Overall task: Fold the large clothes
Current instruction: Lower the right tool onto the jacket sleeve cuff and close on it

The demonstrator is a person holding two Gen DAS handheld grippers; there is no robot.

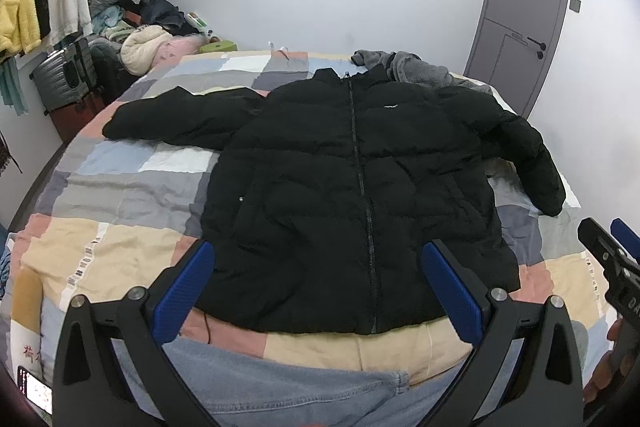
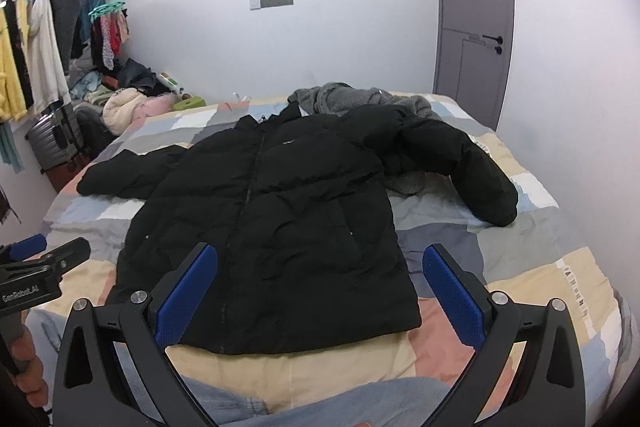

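A black puffer jacket (image 1: 352, 179) lies zipped, face up, sleeves spread on the patchwork bed (image 1: 120, 187), while the left gripper (image 1: 318, 287) and right gripper (image 2: 320, 287) hover wide open, empty.

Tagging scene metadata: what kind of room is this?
Most likely a home bedroom: a bed with a patchwork cover holds the black puffer jacket, clothes hang on a rack by the wall, and there is a closed grey door.

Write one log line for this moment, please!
jacket: flat, zipped, unfolded | bed: under jacket | left gripper: open, empty | right gripper: open, empty
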